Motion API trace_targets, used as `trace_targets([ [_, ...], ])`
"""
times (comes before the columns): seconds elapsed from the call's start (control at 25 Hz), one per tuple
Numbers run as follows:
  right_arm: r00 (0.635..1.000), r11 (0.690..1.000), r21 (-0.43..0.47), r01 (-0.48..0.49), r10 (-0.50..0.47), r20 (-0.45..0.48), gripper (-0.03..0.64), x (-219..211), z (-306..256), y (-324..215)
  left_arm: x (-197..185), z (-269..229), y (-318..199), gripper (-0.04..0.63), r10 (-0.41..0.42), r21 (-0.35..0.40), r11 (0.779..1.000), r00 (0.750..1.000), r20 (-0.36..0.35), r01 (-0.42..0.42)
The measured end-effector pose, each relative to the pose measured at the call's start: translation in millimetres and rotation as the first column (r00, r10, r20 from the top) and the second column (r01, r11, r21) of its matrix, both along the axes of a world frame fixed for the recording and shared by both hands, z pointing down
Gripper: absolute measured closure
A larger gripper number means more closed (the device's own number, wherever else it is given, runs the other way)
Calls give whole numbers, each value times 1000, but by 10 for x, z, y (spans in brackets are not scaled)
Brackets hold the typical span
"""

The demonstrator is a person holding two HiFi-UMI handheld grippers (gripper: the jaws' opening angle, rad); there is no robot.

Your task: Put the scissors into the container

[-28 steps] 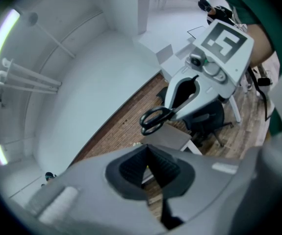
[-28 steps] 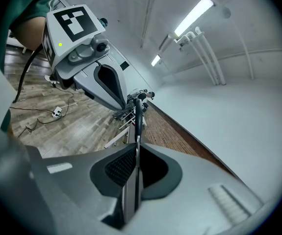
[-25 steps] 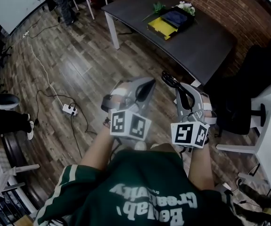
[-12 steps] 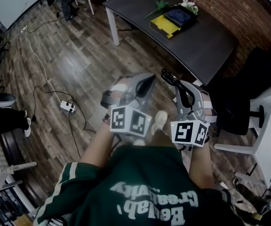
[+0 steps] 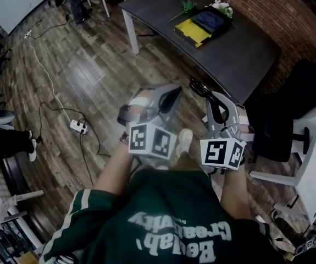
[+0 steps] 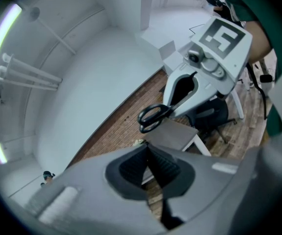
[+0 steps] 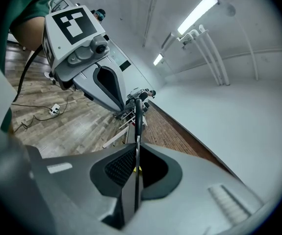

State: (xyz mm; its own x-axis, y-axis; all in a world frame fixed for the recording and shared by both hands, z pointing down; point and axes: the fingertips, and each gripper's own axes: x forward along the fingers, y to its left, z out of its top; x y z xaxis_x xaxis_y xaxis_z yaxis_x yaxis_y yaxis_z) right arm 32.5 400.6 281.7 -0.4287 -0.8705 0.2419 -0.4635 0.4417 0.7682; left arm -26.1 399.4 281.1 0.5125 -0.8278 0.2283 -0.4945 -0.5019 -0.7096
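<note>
The right gripper (image 5: 211, 106) clamps the scissors (image 5: 200, 87) by the blades, handles forward, for transfer to the container (image 5: 209, 21). The left gripper (image 5: 170, 97) is closed and empty.

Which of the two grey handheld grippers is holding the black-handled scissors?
The right gripper: its jaws are shut on the blades of the black-handled scissors. The left gripper is shut with nothing between its jaws.
</note>
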Motion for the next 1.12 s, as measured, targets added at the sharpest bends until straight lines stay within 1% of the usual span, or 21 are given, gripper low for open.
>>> trace_targets([
  [0.4, 999, 1000, -12, 8, -8, 32, 598, 245, 33, -663, 224, 42, -632, 594, -15, -11, 1000, 999, 38, 15],
  [0.8, 998, 999, -22, 37, -36, 49, 598, 526, 40, -1403, 571, 38, -1378, 594, -26, -19, 999, 998, 52, 27],
  [1.12, 997, 998, -26, 60, -59, 50, 598, 688, 73, -2076, 740, 72, -2075, 594, -39, -23, 999, 998, 54, 40],
])
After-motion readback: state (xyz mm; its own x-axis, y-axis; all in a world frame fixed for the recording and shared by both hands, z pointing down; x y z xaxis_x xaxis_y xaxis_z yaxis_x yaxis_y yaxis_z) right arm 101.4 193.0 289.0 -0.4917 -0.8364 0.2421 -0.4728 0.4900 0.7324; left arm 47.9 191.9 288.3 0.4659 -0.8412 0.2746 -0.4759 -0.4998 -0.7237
